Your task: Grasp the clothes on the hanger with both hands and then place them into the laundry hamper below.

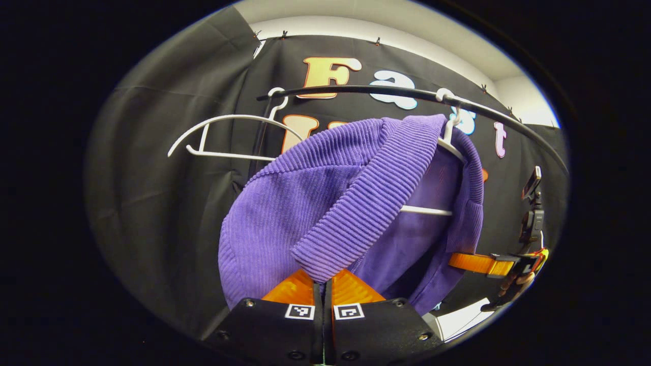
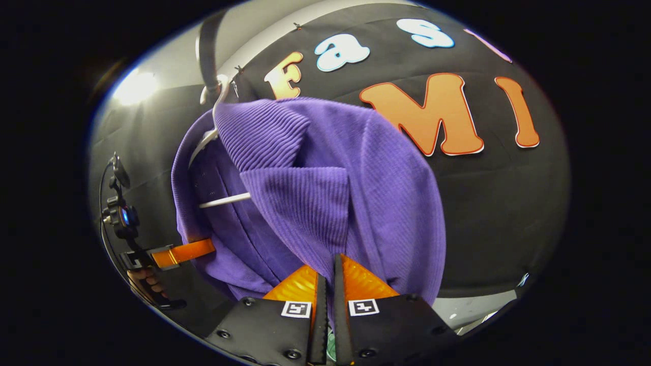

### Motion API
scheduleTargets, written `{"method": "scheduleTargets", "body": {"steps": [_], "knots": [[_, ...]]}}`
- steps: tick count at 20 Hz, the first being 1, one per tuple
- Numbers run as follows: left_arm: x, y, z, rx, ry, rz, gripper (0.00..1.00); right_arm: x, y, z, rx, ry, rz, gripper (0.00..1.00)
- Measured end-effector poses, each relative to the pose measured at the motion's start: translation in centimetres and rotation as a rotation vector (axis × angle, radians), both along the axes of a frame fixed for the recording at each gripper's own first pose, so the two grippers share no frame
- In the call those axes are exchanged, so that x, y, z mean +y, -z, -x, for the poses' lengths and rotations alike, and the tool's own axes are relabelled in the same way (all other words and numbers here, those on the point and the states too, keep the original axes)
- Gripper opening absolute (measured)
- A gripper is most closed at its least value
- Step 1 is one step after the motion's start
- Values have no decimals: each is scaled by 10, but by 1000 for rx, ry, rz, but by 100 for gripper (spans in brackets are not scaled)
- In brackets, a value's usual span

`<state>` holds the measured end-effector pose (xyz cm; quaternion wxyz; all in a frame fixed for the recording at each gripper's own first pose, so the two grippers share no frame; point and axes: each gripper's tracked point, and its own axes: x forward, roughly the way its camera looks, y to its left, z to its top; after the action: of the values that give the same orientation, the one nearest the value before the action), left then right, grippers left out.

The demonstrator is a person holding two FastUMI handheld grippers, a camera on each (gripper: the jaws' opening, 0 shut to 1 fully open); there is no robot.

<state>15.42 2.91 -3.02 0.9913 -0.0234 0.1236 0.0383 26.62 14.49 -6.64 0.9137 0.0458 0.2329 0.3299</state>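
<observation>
- Two grippers, both clamped on same purple knit garment (image 1: pixel 285 213), one at each side.
- Left gripper (image 1: pixel 323 282): fingers nearly together w/ a ribbed fold of the fabric pinched at the tips; fold runs up diagonally toward the hanger hook.
- Right gripper (image 2: pixel 329 269): fingers nearly together too, cloth caught in the narrow gap, garment bulging above the tips.
- Garment hangs on a white hanger (image 1: pixel 447 145), hooked over a dark curved rail (image 1: pixel 366 91); hanger's lower bar visible inside the open front of the garment. In right gripper view same hanger (image 2: pixel 208 140) shows at the garment's upper left, bar poking out across the inner lining.
- 2nd white hanger (image 1: pixel 224 137), bare, hangs on the rail left of the garment, apart from it.
- In left gripper view the other gripper shows far right, one finger reaching into the garment's edge, a hand (image 1: pixel 516 284) on its grip.
- In right gripper view the other gripper sits at far left, finger at the garment's lower edge, a hand (image 2: pixel 147 279) holding it.
- Black cloth wall (image 1: pixel 168 203) behind everything.
</observation>
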Motion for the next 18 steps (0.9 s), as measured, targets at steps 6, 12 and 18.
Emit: {"method": "scheduleTargets", "body": {"steps": [6, 12, 18], "knots": [[-1, -26, 25, -14, 38, 33, 1, -23, -44, -20, 30, 3, -174, 12], [19, -78, 45, -90, 10, 21, 0, -36, -103, -38, 48, 4, -425, 10], [42, -145, 50, -210, 0, 39, 0, -51, -158, -51, 53, -31, -568, 10]]}}
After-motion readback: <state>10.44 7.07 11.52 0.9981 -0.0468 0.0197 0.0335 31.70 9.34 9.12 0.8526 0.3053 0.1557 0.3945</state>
